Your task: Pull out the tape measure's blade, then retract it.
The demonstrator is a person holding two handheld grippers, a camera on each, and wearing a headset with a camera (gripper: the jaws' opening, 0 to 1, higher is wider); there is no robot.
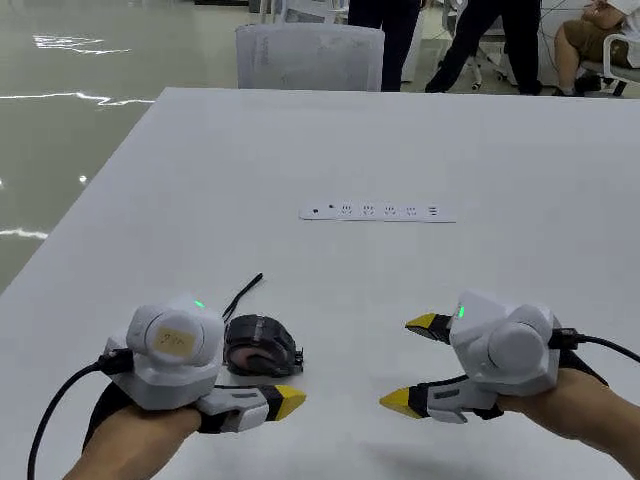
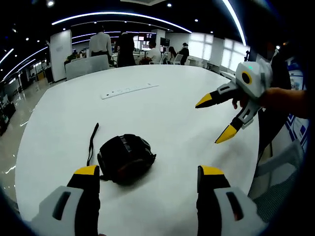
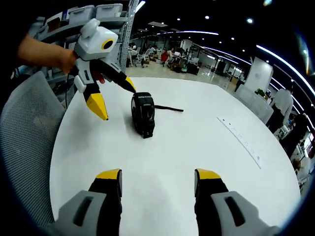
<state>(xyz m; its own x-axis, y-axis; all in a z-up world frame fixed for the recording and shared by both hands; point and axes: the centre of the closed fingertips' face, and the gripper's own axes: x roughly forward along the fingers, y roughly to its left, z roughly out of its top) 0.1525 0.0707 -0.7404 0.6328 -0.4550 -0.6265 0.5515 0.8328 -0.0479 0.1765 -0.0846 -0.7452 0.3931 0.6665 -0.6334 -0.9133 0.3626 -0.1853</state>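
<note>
A black tape measure lies on the white table, its black strap trailing away from me. No blade shows outside the case. My left gripper is open right beside it. In the left gripper view the case sits just ahead of the left fingertip, between the spread jaws of the left gripper. My right gripper is open too, about a hand's width right of the case and pointing at it. The right gripper view shows the case well ahead of the right gripper.
A white power strip lies flat in the middle of the table. A grey mesh chair stands at the far edge, with people behind it. The table's left edge runs close to my left hand.
</note>
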